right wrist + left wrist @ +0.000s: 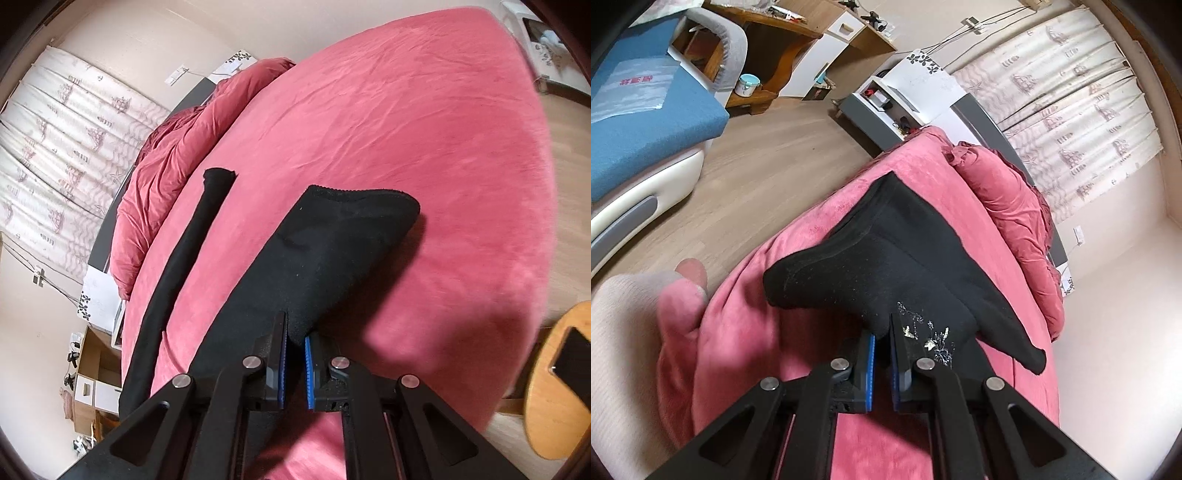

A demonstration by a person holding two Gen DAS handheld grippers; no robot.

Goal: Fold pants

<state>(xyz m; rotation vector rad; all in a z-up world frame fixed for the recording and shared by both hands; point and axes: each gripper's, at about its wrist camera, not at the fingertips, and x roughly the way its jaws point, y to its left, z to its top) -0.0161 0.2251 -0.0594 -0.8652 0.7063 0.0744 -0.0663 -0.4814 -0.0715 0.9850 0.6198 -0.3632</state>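
Note:
Black pants [905, 251] lie on a pink bed [757, 350]. My left gripper [882, 332] is shut on the pants near a silver embroidered patch [931, 336] and lifts the cloth off the bed. In the right wrist view the pants [325, 251] have one wide leg raised, with its hem [362, 195] hanging free, and one thin leg [184, 251] lying flat. My right gripper [295, 336] is shut on the wide leg's edge.
A rumpled pink duvet [1015, 221] lies along the headboard side. A blue sofa [646, 122] and wooden desk [798, 44] stand across the floor. A round wooden table [557, 380] with a phone [572, 358] stands by the bed. A curtain [1071, 103] covers the wall.

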